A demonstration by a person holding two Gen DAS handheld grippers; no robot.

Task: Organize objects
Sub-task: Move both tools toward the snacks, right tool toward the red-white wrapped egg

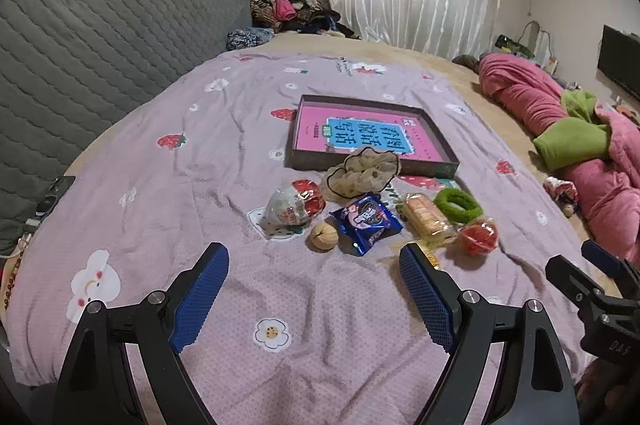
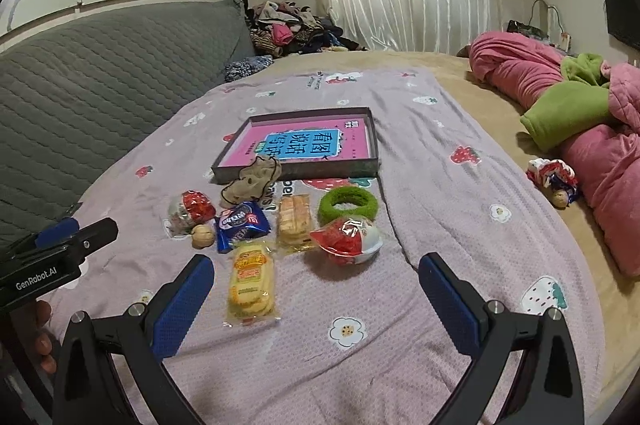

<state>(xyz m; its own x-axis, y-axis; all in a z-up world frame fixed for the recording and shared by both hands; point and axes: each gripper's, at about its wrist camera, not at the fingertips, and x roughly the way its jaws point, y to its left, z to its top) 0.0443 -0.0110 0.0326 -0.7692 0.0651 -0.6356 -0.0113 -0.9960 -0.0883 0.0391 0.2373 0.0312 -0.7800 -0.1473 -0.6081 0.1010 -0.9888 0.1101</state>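
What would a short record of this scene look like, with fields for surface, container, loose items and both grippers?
surface: bed sheet
container: shallow box with a pink book inside
loose items: blue cookie pack, walnut, green hair tie, yellow snack pack
left hand-held gripper: open, empty
right hand-held gripper: open, empty

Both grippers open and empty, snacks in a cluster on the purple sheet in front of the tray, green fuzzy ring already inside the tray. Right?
One error: the green fuzzy ring lies on the purple sheet, in front of the shallow dark tray, per the right wrist view. The left gripper and right gripper are open and empty.
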